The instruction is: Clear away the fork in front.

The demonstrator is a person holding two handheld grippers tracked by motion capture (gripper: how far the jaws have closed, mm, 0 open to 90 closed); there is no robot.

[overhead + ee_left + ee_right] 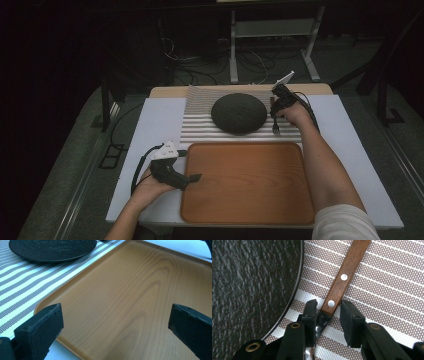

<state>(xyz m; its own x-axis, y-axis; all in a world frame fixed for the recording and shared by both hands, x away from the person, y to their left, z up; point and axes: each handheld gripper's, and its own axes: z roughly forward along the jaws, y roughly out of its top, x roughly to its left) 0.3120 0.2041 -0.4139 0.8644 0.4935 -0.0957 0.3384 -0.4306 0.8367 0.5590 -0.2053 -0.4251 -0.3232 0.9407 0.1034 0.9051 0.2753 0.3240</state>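
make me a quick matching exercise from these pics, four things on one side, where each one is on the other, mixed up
Things:
1. black plate
2. wooden tray
3. wooden-handled utensil
4. left gripper

Places:
A. at the tray's left edge
B. between the right gripper's jaws
C. centre of the striped mat
D. near side of the table, in front of the mat

Pairs: 1-C, 2-D, 3-B, 4-A
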